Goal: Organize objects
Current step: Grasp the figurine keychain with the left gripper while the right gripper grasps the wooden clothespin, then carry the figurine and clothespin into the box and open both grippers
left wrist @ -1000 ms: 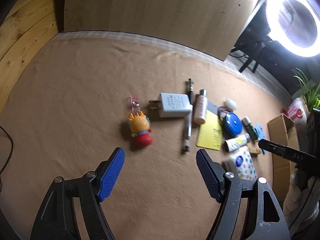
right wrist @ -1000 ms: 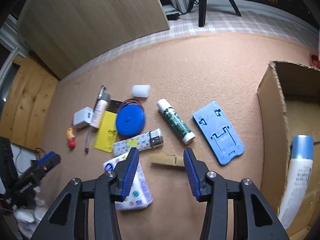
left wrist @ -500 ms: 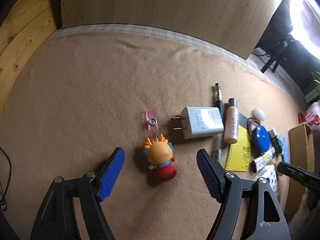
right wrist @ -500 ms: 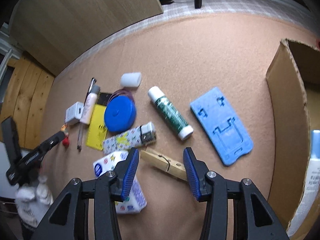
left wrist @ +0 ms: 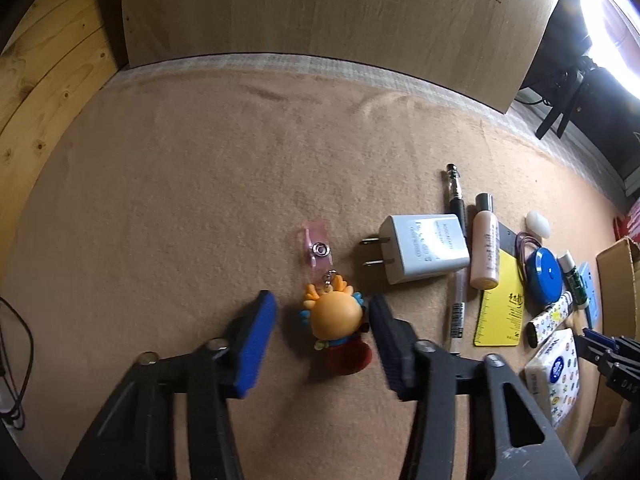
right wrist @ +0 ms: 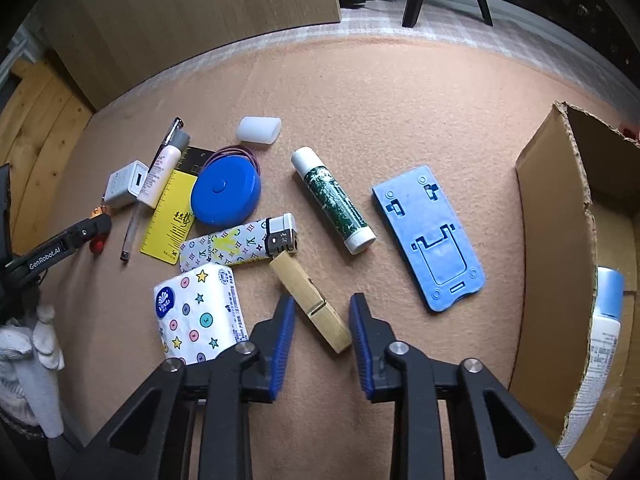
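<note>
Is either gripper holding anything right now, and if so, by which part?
Nothing is held. The left gripper is open around the cartoon keychain figure's head, and the right gripper is open around the wooden clothespin; neither has closed.

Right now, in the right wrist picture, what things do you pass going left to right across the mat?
White charger → yellow ruler → blue round case → green glue stick → blue plastic stand → cardboard box.

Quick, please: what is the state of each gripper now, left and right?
Left gripper: open, fingers either side of the cartoon keychain figure, not yet gripping it.
Right gripper: open, fingers astride the wooden clothespin.
</note>
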Motion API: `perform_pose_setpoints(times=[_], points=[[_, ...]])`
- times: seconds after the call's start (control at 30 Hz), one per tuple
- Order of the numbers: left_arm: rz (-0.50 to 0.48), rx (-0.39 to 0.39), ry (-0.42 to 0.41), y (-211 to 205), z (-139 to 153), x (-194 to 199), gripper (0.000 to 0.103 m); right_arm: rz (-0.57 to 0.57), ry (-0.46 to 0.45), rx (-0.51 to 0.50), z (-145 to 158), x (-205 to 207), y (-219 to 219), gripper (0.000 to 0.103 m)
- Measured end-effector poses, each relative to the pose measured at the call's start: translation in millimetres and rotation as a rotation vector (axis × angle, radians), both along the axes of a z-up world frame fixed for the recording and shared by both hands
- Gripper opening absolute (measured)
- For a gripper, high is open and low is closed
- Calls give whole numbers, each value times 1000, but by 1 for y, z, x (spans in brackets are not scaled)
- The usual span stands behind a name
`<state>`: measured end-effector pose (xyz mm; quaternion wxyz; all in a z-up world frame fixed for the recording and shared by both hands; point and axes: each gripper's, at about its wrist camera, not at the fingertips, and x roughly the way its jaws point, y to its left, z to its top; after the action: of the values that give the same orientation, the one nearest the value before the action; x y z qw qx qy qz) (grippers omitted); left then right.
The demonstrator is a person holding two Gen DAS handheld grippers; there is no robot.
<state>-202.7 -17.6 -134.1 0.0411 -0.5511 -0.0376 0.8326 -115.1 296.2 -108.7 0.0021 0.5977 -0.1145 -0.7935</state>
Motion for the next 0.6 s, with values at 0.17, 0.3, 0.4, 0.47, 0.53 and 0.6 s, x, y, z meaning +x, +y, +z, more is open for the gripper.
perform_pose_setpoints(times=[0.17, 0.3, 0.4, 0.47, 0.53, 0.6], points=[[1, 29, 6, -7, 1, 5, 36, 1, 2, 3, 0, 6, -2, 11], [15, 53, 4, -10, 2, 12, 36, -13, 12, -15, 1, 17, -2, 11], [22, 84, -3, -10, 4, 23, 36, -41, 25, -38, 2, 29, 2, 11], [16, 99, -4, -11, 5, 31, 36, -60, 35, -50, 3, 37, 4, 11], [7, 115, 0, -9, 10, 43, 35, -74, 55, -64, 8, 46, 7, 11], [0, 132, 6, -9, 16, 54, 35, -83, 79, -76, 15, 57, 10, 11]])
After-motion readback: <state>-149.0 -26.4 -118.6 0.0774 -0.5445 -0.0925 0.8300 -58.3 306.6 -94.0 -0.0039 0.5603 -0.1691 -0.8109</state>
